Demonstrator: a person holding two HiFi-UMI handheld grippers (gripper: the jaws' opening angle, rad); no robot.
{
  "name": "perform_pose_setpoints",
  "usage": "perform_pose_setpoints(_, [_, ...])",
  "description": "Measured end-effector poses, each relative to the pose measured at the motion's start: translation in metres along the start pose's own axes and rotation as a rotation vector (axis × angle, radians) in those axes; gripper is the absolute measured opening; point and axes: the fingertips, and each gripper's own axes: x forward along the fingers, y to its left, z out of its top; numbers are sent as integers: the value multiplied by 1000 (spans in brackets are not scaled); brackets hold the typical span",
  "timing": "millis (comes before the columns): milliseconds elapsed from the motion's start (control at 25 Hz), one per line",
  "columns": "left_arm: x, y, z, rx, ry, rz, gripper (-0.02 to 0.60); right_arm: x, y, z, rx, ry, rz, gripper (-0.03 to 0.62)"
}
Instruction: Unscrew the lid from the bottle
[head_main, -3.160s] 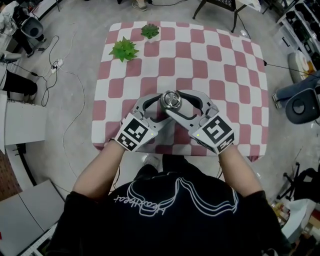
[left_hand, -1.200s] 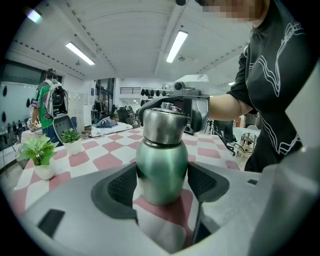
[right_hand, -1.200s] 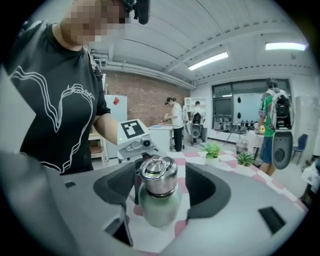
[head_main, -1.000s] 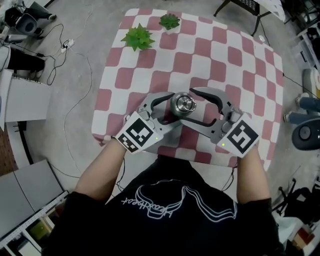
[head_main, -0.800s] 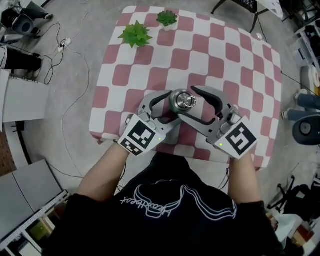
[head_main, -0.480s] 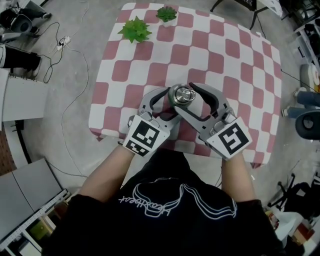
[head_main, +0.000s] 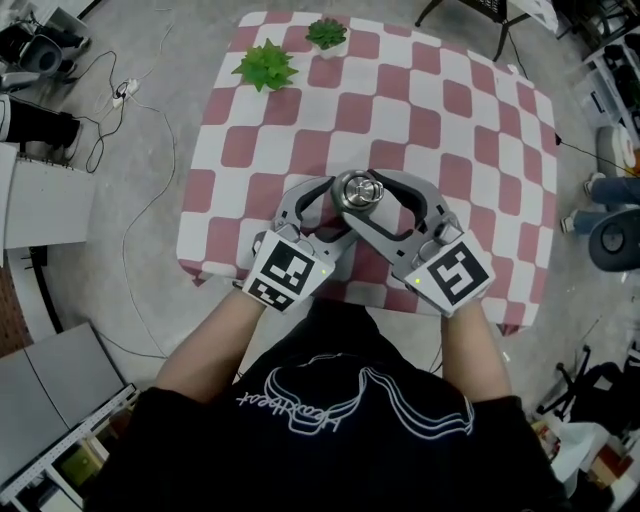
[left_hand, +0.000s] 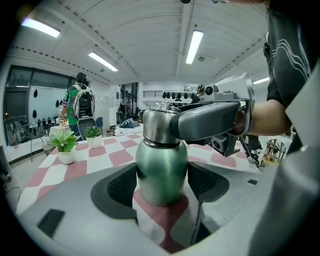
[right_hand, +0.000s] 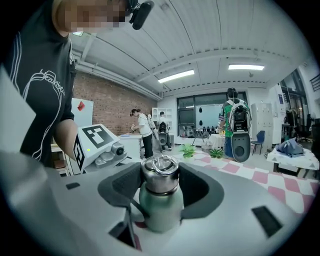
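Green bottle (left_hand: 161, 170) is standing upright on the checkered table (head_main: 470, 130), near its front edge. Left gripper (left_hand: 162, 189) is clamping the body. Right gripper (right_hand: 160, 186) is gripping the steel lid (right_hand: 160, 174), pads seemingly touching it.

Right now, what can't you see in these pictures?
- Bottle body, head view: mostly hidden beneath the lid, the left gripper and the right gripper.
- Lid's right side, left gripper view: the right gripper covers it.
- Bottle's base, right gripper view: cut off by that gripper's own body.
- How loose the lid is: no view shows the thread.
- Plants, right gripper view: too small for detail.
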Motion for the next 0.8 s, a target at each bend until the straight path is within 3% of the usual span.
perform_pose_setpoints(800, [3,1,-2,180,92,-331,319,3,1,-3,-92,164,313,244])
